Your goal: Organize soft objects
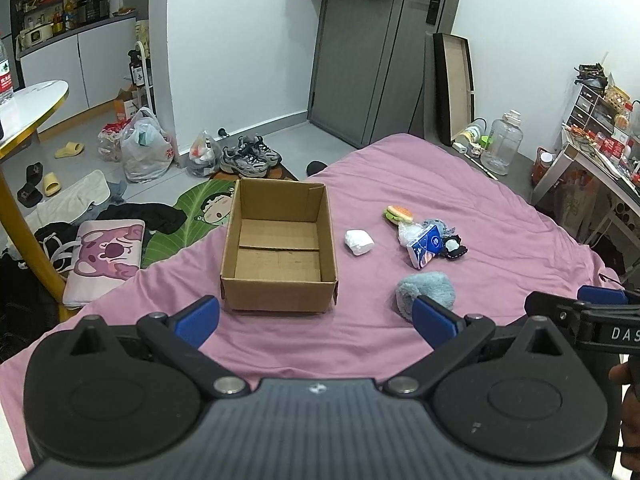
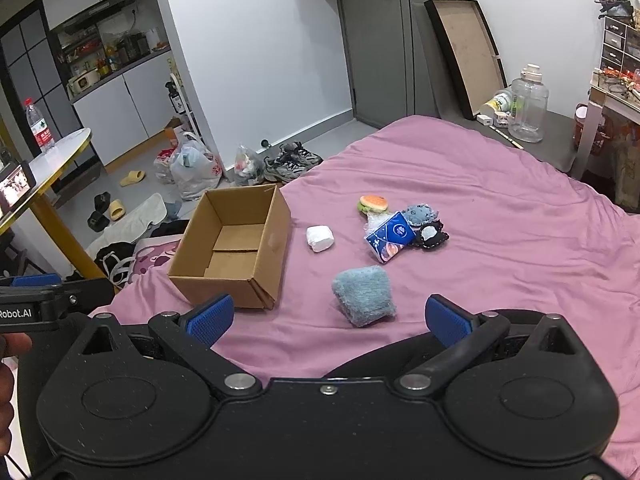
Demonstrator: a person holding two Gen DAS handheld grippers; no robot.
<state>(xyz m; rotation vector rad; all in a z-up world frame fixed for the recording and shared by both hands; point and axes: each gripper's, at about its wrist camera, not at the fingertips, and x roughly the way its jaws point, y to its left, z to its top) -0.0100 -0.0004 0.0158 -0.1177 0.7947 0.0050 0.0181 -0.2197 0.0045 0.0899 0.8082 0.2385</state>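
Note:
An open, empty cardboard box (image 1: pixel 279 246) (image 2: pixel 234 248) stands on the pink bed sheet (image 1: pixel 480 200) (image 2: pixel 500 220). To its right lie a white soft lump (image 1: pixel 359 242) (image 2: pixel 319 238), a burger plush (image 1: pixel 398 213) (image 2: pixel 373 203), a blue tissue pack (image 1: pixel 425 247) (image 2: pixel 390 237), a black-and-white plush (image 1: pixel 454 247) (image 2: pixel 430 235), a grey-blue round plush (image 2: pixel 419 213) and a fluffy blue cloth (image 1: pixel 426 291) (image 2: pixel 365 295). My left gripper (image 1: pixel 316 320) is open and empty, just short of the box. My right gripper (image 2: pixel 330 320) is open and empty, just short of the fluffy cloth.
The bed's left edge drops to a cluttered floor with a cartoon mat (image 1: pixel 200 216), clothes, bags (image 1: pixel 146 148) and sneakers (image 1: pixel 250 156). A round table (image 1: pixel 28 108) stands at left. A water jug (image 1: pixel 502 142) and a leaning frame (image 1: pixel 454 80) stand beyond the bed; a shelf is at right.

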